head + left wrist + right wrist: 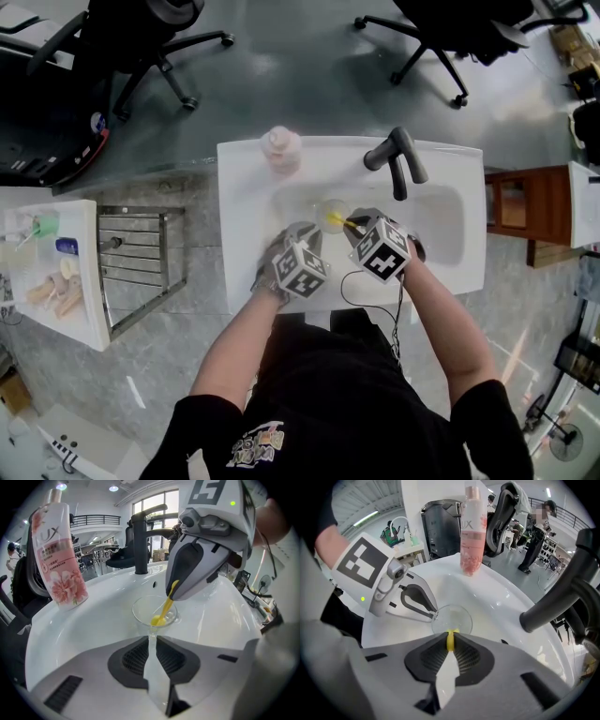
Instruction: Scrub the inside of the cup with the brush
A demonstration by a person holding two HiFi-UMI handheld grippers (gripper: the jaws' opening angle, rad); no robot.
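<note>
Left gripper (pixel 151 639) fingers clamped on near rim of clear cup (pixel 154 609). Right gripper (pixel 450 645) fingers clamped on yellow brush (pixel 450 638), brush head inside cup just ahead. Cup low in white sink (pixel 239 244), open basin all round. Beyond: black faucet (pixel 398 159), pink bottle (pixel 281 148) on sink rim. Office chair (pixel 150 47) farther, on floor.

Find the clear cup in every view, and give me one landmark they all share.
Head view: cup mid-picture in the white sink, just below the faucet.
Left gripper view: cup at centre, its near rim pinched in the jaws.
Right gripper view: cup at centre, just beyond the jaws that hold the yellow brush.
Shared landmark: the pink bottle on the sink's rim.
</note>
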